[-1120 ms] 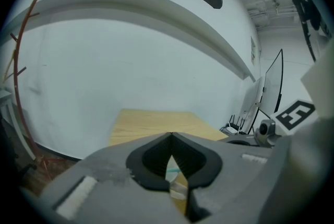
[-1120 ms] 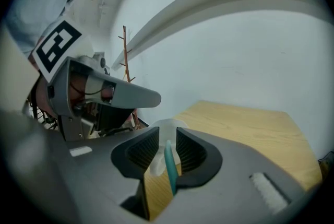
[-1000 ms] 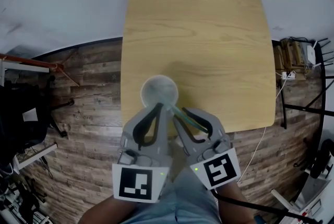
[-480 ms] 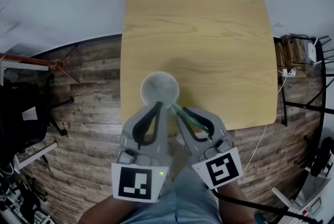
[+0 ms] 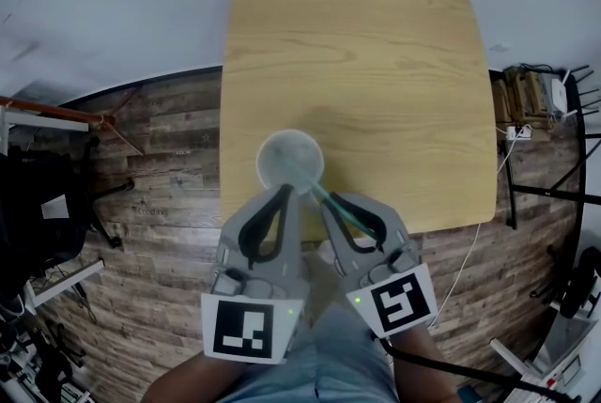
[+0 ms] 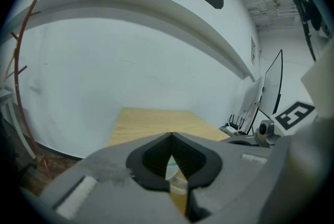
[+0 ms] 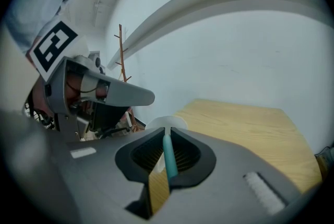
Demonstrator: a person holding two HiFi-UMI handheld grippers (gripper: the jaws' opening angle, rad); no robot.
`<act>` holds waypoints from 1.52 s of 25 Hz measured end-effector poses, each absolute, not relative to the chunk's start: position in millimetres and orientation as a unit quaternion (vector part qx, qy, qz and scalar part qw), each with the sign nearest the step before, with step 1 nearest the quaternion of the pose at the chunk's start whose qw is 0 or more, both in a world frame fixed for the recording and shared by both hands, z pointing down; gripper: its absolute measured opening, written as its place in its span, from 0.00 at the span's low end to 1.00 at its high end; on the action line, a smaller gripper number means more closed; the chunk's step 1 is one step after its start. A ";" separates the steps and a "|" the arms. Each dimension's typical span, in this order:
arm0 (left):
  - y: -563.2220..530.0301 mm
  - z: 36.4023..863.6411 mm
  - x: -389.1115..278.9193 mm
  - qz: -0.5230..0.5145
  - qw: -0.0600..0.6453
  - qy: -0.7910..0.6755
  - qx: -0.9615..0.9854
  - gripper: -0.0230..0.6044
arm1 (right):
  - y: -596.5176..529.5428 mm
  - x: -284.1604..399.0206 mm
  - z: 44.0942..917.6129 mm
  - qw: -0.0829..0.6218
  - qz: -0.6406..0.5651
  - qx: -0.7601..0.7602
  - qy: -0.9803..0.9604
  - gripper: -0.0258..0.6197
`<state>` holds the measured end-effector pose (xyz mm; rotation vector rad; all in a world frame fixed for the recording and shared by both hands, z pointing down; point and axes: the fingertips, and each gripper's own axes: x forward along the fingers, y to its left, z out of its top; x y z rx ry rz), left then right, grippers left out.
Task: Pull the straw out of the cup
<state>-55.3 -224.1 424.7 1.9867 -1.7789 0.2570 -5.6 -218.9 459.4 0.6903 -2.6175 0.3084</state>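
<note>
Straw (image 5: 340,211), teal, not out yet: lower end sits inside cup (image 5: 289,159) and the shaft leans over the rim toward 5 o'clock in head view. Right gripper view shows the straw (image 7: 168,157) running up between the pads, with the cup (image 7: 166,122) just beyond the tips.

Right tongs (image 5: 326,200) have just been closing. They are narrow now, pads on the straw and tips nearly meeting (image 7: 168,129). The grip point is just outside the rim, at the cup's 5 o'clock.

Left tongs (image 5: 285,189) come in at the cup's 6 o'clock, with their tips drawn together on the near rim (image 6: 170,135). The translucent cup wall (image 6: 171,172) shows in the hollow between the pads. This reads as a pinch on the rim.

The cup is clear plastic and upright, near the 7 o'clock corner of the tabletop (image 5: 376,63), a light wood square. Both tongs sit side by side, left at 6 and right at 5, each with its marker cube toward the person.

Off the tabletop there is dark plank floor (image 5: 160,166), and a cable clutter (image 5: 531,100) at 3 o'clock. The person's lap (image 5: 319,364) is at 6 o'clock, below the tongs.
</note>
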 end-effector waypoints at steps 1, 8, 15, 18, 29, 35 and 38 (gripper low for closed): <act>-223.9 421.8 -55.1 0.092 0.226 -0.647 0.723 0.07 | -219.1 -5.0 456.9 0.204 0.110 0.250 -0.940 0.10; -223.1 402.3 -58.4 0.083 0.207 -0.650 0.727 0.07 | -220.5 -3.8 430.8 0.180 0.095 0.264 -0.943 0.10; -226.3 370.5 -60.1 0.067 0.171 -0.654 0.734 0.07 | -229.1 0.6 389.1 0.134 0.075 0.287 -0.946 0.10; -229.8 352.3 -62.0 0.058 0.150 -0.655 0.738 0.07 | -235.0 -0.3 365.6 0.111 0.060 0.296 -0.947 0.10; -243.8 272.3 -68.0 0.017 0.058 -0.653 0.755 0.07 | -252.9 -0.1 272.0 0.026 -0.005 0.347 -0.937 0.10; -245.1 241.8 -73.0 0.000 0.020 -0.652 0.758 0.07 | -257.1 -6.3 235.7 0.011 -0.035 0.365 -0.930 0.10; -246.1 234.6 -74.9 -0.009 0.011 -0.654 0.757 0.07 | -257.7 -9.4 224.8 0.005 -0.051 0.368 -0.929 0.10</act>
